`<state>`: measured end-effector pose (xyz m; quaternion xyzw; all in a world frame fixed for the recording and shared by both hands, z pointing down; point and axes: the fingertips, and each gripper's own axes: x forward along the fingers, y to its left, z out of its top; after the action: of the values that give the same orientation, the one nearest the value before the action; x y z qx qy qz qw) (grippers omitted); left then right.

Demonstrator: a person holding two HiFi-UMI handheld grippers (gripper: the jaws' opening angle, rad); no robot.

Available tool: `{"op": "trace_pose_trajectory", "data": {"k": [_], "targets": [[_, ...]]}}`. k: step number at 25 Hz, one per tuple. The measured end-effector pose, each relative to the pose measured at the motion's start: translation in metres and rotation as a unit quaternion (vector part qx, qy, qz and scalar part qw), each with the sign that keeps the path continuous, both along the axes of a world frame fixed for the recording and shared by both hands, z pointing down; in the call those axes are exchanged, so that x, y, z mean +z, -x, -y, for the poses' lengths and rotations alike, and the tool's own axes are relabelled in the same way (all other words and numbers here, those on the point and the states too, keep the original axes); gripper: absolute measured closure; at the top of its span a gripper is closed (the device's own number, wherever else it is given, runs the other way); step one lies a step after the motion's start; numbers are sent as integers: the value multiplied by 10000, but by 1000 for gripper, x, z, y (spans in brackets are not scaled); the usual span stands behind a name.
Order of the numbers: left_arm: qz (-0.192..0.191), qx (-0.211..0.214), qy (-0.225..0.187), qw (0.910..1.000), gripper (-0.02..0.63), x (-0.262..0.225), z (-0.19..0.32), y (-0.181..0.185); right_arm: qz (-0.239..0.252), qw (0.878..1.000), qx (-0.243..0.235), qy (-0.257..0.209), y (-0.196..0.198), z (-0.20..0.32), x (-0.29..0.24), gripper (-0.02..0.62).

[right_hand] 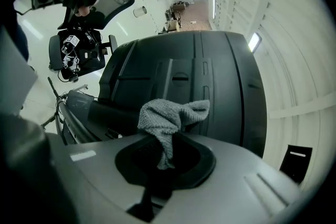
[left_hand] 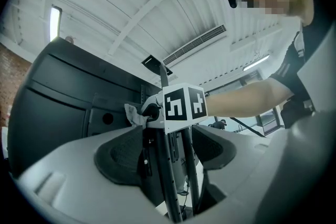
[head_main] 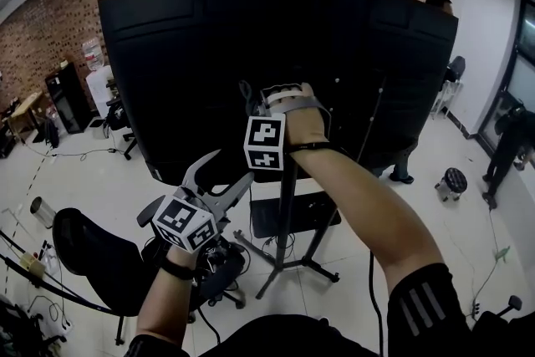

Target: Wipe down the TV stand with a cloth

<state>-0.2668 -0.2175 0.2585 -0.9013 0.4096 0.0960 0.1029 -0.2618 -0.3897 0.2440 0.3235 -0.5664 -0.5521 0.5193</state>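
The black back of the TV [head_main: 251, 54] fills the head view, held up by a stand with a dark pole [head_main: 288, 205] and splayed legs. My right gripper [head_main: 249, 100] is raised against the TV's back, just left of the pole. It is shut on a grey woven cloth [right_hand: 168, 118], which bunches out above the jaws toward the black panel [right_hand: 210, 86]. My left gripper [head_main: 224, 173] hangs lower and to the left, open and holding nothing. Seen from the left gripper [left_hand: 168, 152], the pole [left_hand: 176, 181] rises beyond the jaws, with the cloth [left_hand: 135, 114] above.
A black office chair [head_main: 100, 259] stands at the lower left, close to the stand's legs [head_main: 313, 263]. Cables trail over the white floor. A small stool [head_main: 452, 180] and a person [head_main: 510, 142] are at the right. A brick wall runs behind.
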Motion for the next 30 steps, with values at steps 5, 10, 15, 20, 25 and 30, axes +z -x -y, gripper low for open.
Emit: {"op": "trace_pose_trajectory", "data": {"k": [5, 10, 15, 20, 25, 30], "targets": [[20, 32, 6, 10000, 285, -5, -3, -9, 688, 9961, -471, 276, 4, -18, -4, 566], [6, 47, -73, 10000, 285, -9, -4, -12, 2596, 9519, -1284, 1005, -8, -64, -38, 566], [6, 95, -125, 9999, 285, -15, -4, -26, 3646, 9102, -1433, 1343, -56, -71, -65, 566], [-9, 134, -196, 9997, 285, -19, -2, -41, 4189, 8816, -1444, 1625, -96, -61, -77, 566], [-20, 88, -218, 9997, 285, -28, 4, -56, 4385, 8717, -1362, 1713, -124, -38, -81, 565], [-4, 2, -99, 10000, 285, -27, 13, -71, 4459, 8589, -1382, 2107, -125, -22, -65, 565]]}}
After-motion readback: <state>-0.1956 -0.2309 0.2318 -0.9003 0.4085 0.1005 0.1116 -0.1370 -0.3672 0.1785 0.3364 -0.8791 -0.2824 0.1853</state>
